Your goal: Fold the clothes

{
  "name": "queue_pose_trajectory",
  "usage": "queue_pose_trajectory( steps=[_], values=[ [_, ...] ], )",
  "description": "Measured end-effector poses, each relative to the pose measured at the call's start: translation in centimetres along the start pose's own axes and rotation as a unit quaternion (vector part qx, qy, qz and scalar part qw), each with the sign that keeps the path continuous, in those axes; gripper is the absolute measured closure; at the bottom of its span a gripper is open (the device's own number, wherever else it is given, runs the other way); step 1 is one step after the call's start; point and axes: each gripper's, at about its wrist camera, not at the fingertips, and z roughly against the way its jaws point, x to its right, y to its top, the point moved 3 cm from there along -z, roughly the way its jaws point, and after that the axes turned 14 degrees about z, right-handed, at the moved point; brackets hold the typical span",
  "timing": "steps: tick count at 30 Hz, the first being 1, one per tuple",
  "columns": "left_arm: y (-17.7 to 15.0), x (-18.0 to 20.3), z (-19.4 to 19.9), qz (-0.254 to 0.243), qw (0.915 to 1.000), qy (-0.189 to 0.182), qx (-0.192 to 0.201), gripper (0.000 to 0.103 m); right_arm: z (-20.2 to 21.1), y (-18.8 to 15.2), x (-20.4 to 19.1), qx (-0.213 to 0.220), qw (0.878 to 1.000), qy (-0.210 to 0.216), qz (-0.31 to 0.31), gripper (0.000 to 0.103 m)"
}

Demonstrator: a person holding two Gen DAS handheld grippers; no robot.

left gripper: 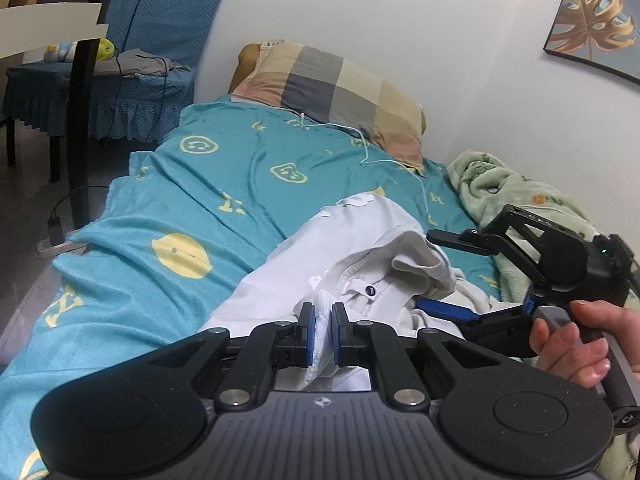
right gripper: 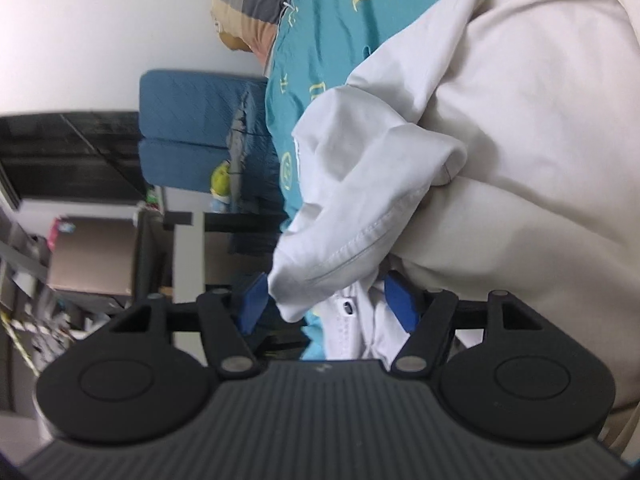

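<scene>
One white garment (left gripper: 344,248) is lying bunched on the teal bedsheet (left gripper: 192,200), below one checked pillow (left gripper: 336,92) and beside one green blanket (left gripper: 496,184). The left gripper (left gripper: 323,330) is pinching a white edge of that garment between its two blue pads, jaws drawn narrow. The right gripper (right gripper: 326,306), held in one hand (left gripper: 576,340), is spreading its two fingers wide, with folds of the garment sitting between them.

Left tool (left gripper: 323,334) pinched nearly closed; right tool (right gripper: 330,308) spread wide (gripped by a bare hand (left gripper: 576,344)).
</scene>
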Motion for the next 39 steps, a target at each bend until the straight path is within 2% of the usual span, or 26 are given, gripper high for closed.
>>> queue_pose_trajectory(
  steps=[3,6,9,11,14,17,20,21,25,29,31,32,33,35,36,38,39],
  values=[
    [0.2,-0.2,0.0,0.008,0.9999,0.004,0.006,0.094,0.9,0.2,-1.7,-0.007,0.998,-0.006,0.055,0.035],
    [0.4,-0.3,0.1,0.012,0.9999,0.002,0.012,0.094,2.2,0.4,-3.7,-0.011,0.992,-0.015,0.125,0.035],
    [0.5,-0.4,0.1,0.016,0.9998,0.0,0.012,0.094,3.4,0.4,-5.7,-0.023,0.976,-0.03,0.214,0.035],
    [0.6,-0.5,0.1,0.019,0.9998,-0.001,0.011,0.094,4.0,0.4,-7.3,-0.03,0.958,-0.037,0.283,0.035],
    [0.6,-0.6,0.1,0.023,0.9997,-0.002,0.01,0.094,4.6,0.6,-9.3,-0.031,0.914,-0.068,0.399,0.035],
    [0.7,-0.8,0.1,0.027,0.9996,-0.004,0.01,0.094,4.1,0.0,-9.8,-0.037,0.844,-0.116,0.523,0.035],
    [0.7,-0.8,0.0,0.028,0.9996,-0.004,0.009,0.094,3.6,-1.1,-9.1,-0.048,0.785,-0.113,0.607,0.036],
    [0.7,-0.8,0.0,0.028,0.9996,-0.004,0.008,0.094,3.5,-1.4,-8.8,-0.052,0.769,-0.109,0.627,0.037],
    [0.6,-0.8,0.0,0.026,0.9996,-0.002,0.007,0.094,2.2,-2.6,-8.1,-0.069,0.738,-0.107,0.663,0.037],
    [0.6,-0.8,-0.1,0.024,0.9997,-0.001,0.006,0.094,0.6,-3.7,-8.4,-0.058,0.711,-0.124,0.69,0.039],
    [0.6,-0.8,-0.1,0.023,0.9997,0.0,0.005,0.093,0.0,-3.9,-8.4,-0.051,0.697,-0.137,0.702,0.044],
    [0.5,-0.8,-0.1,0.022,0.9997,0.0,0.004,0.093,-0.3,-4.0,-8.3,-0.046,0.694,-0.142,0.704,0.051],
    [0.5,-0.8,-0.2,0.022,0.9998,0.0,0.004,0.093,-0.5,-3.9,-8.1,-0.043,0.692,-0.146,0.706,0.068],
    [0.5,-0.8,-0.2,0.021,0.9998,0.001,0.003,0.093,-0.8,-3.8,-7.8,-0.035,0.694,-0.155,0.702,0.089],
    [0.5,-0.7,-0.2,0.018,0.9998,0.001,0.003,0.092,-0.8,-3.6,-7.7,-0.029,0.7,-0.156,0.697,0.089],
    [0.3,-0.5,-0.1,0.007,1.0,0.001,0.001,0.091,-0.5,-3.0,-7.9,-0.016,0.722,-0.147,0.676,0.09],
    [0.2,-0.4,-0.1,0.0,1.0,-0.001,-0.002,0.085,-0.2,-2.6,-8.1,-0.008,0.731,-0.143,0.667,0.09]
  ],
)
